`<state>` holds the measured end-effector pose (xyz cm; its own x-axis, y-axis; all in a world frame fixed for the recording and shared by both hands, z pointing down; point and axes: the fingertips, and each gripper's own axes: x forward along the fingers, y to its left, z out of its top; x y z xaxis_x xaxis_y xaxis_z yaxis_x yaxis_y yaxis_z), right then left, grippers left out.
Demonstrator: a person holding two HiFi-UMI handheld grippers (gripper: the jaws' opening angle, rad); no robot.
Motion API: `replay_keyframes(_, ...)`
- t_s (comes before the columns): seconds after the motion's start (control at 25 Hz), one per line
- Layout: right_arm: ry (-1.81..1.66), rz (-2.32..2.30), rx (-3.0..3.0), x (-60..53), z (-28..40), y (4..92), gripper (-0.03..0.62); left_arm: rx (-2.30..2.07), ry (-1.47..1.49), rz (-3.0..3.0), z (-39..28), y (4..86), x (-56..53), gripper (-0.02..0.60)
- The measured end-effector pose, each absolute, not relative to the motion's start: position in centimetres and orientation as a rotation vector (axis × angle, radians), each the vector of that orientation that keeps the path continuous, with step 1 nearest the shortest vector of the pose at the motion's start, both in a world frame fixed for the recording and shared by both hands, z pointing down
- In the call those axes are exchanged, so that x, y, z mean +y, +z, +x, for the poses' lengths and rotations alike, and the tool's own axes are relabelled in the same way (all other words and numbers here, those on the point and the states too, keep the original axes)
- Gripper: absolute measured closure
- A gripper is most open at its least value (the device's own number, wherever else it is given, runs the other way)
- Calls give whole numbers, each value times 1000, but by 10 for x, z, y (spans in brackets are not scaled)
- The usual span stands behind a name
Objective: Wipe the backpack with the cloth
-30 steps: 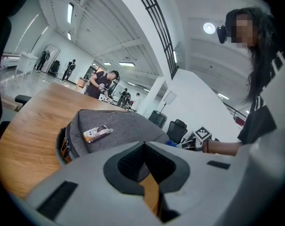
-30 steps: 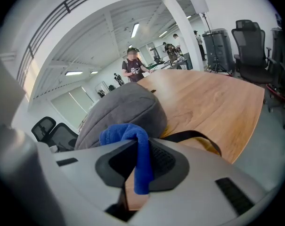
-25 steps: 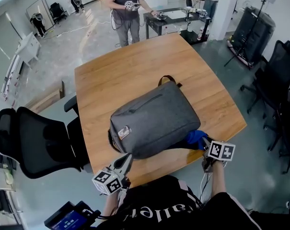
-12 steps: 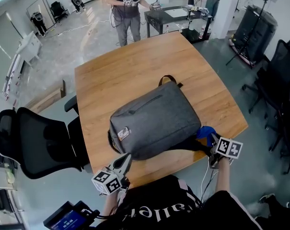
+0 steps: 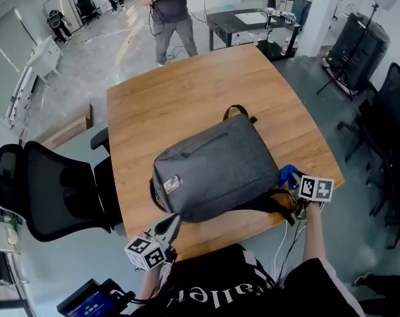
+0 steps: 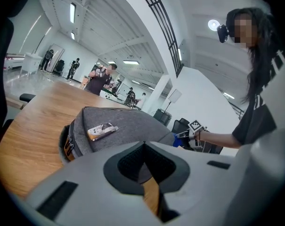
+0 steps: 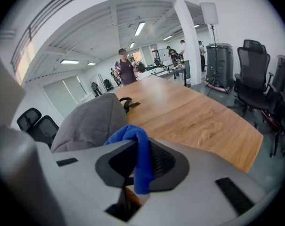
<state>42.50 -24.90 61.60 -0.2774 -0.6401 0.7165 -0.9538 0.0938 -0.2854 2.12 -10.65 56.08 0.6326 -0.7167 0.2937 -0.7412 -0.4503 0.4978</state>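
The grey backpack [image 5: 216, 167] lies flat on the near half of the wooden counter [image 5: 166, 104], with its loop handle [image 5: 236, 111] pointing to 1 o'clock and a small tag [image 5: 171, 184] on its corner at 8 o'clock. Dark straps [image 5: 276, 203] trail out from under it at 4 o'clock. The blue cloth [image 5: 289, 174] is just beside the backpack's edge at 3 o'clock; whether it touches the fabric cannot be told. The right tongs [image 5: 294, 180] are clenched on that cloth, a fold of it hanging down between the pads in the right gripper view. The left tongs [image 5: 172, 224] sit at 7 o'clock by the counter's near edge, clenched tip to tip with nothing between them, aimed at the backpack and just short of it. A black chair [image 5: 47, 190] stands off the counter at 9 o'clock. Beyond the far edge, at 12 o'clock, a person [image 5: 170, 12] stands on the grey floor.
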Motion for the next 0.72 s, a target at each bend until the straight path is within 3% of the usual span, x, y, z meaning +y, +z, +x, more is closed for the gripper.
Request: replay_keyframes(0.72,864,1347,-1944,-369,377,609,530,-1161,89,2176,-6,555,-95,580)
